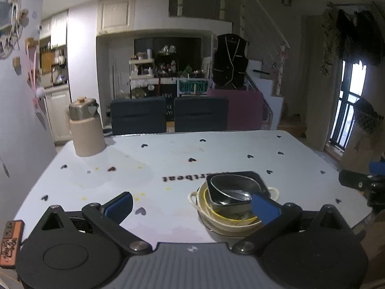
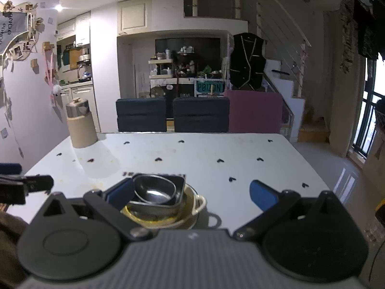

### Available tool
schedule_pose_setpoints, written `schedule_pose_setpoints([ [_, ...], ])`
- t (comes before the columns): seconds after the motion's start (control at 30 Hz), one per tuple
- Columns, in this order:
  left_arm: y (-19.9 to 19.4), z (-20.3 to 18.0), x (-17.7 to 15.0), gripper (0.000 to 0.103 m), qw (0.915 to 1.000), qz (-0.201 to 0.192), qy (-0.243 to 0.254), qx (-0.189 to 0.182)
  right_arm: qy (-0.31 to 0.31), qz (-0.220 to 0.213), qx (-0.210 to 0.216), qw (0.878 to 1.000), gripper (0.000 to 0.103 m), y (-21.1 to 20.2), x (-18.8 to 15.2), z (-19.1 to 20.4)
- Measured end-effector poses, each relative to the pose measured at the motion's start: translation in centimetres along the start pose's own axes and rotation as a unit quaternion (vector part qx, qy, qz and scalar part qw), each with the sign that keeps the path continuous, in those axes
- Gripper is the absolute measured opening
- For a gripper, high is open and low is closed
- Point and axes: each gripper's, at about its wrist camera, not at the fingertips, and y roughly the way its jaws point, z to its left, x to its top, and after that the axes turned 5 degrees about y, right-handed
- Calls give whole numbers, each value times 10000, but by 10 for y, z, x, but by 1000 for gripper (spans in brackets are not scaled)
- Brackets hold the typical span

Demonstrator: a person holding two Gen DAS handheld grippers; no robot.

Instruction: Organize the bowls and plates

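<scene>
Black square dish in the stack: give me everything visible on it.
The black square dish looks dark and glossy, with rounded corners and fairly deep walls. It sits nested in the cream handled bowl, tilted slightly rather than level. A shiny metal oval bowl lies inside it at an angle. The whole stack stands on the white table near its front edge. The left gripper's blue fingertip overlaps its near corner in view; whether they touch cannot be told.

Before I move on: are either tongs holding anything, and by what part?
Nothing. Left tongs and right tongs are open; the stacked bowls sit on the table.
</scene>
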Motion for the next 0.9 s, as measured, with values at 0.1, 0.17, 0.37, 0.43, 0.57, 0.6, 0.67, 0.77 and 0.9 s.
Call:
schedule_pose_setpoints([
  [0.1, 1, -1, -11, 103, 10000, 58, 44, 34, 40, 29, -33, 10000, 103, 0, -8, -2],
  [0.17, 2, 2, -16, 103, 9999, 108, -19, 53, 17, 23, -97, 9999, 103, -3, -10, -3],
  [0.37, 3, 9, -28, 103, 9997, 128, -143, 177, -130, 41, -109, 9998, 103, -4, -23, -6],
  [0.43, 2, 7, -31, 103, 9997, 134, -75, 166, -136, 51, -110, 9998, 103, -5, -27, -7],
  [0.57, 3, 4, -34, 103, 9998, 150, -18, 112, -169, 14, -81, 9998, 103, -4, -32, -8],
  [0.6, 2, 4, -34, 103, 9999, 138, 1, 105, -188, -7, -77, 9998, 103, -4, -33, -7],
  [0.67, 2, 2, -35, 103, 9999, 119, 20, 66, -189, -39, -33, 9998, 103, -5, -34, -8],
  [0.77, 2, 0, -35, 103, 9999, 141, 53, -11, -140, -45, 42, 9999, 103, -6, -34, -12],
  [0.9, 1, -2, -36, 103, 9999, 93, 115, -44, -158, -77, 62, 9998, 103, -5, -35, -11],
])
